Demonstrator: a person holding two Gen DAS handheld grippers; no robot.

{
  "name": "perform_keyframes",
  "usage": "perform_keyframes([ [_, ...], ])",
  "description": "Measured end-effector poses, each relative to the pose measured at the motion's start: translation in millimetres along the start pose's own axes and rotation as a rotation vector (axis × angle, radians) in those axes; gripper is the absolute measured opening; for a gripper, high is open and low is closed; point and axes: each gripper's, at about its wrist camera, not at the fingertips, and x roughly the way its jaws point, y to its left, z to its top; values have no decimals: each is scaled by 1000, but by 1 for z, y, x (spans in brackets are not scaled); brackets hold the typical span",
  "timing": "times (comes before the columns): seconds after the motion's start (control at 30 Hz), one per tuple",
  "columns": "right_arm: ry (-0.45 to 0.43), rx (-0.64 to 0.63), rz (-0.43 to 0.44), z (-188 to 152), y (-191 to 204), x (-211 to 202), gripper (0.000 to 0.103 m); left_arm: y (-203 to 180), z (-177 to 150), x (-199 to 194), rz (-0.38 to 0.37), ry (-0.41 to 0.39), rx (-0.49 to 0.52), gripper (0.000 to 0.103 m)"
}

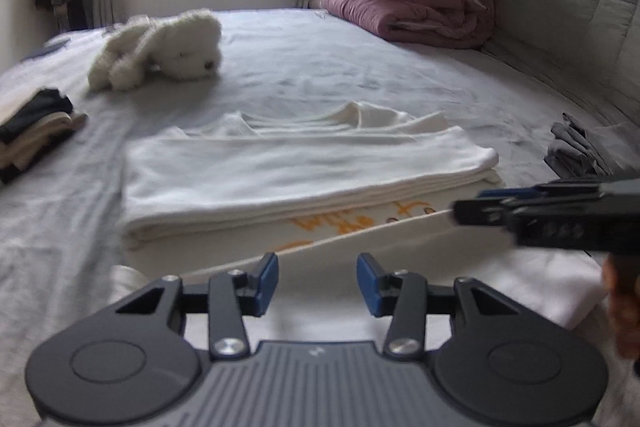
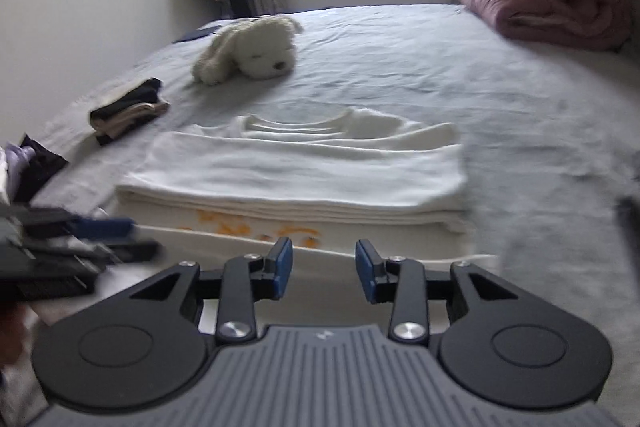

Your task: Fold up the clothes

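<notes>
A white T-shirt (image 1: pixel 304 163) (image 2: pixel 304 171) lies partly folded on the grey bed sheet (image 1: pixel 360 67), with its top part doubled over. An orange print (image 1: pixel 340 223) (image 2: pixel 256 227) shows below that fold. The shirt's near edge runs just in front of both grippers. My left gripper (image 1: pixel 317 283) hangs over this near edge, open, with nothing between its blue pads. In the right wrist view it shows sideways at the left (image 2: pixel 140 239). My right gripper (image 2: pixel 323 267) is also open and empty above the near edge, and it reaches in from the right (image 1: pixel 468 205) in the left wrist view.
A white plush dog (image 1: pixel 160 51) (image 2: pixel 252 51) lies further up the bed. A small stack of folded dark and beige clothes (image 1: pixel 32 131) (image 2: pixel 128 111) sits at the left. A pink duvet (image 1: pixel 416 7) under green bedding fills the back right. Grey cloth (image 1: pixel 576 147) lies at the right.
</notes>
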Motion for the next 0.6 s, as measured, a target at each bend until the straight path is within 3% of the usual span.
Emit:
perform_keyframes([
  [0.27,29,35,-2,-2,-6,17,37,-6,-2,17,17,46,25,46],
  [0.4,9,-29,-29,-5,4,14,38,0,2,9,-3,22,-8,46],
  [0.53,-53,5,22,-1,4,5,38,5,9,3,1,-33,-34,47],
  [0.6,-43,-12,36,-3,9,9,38,5,7,14,18,13,-52,47],
])
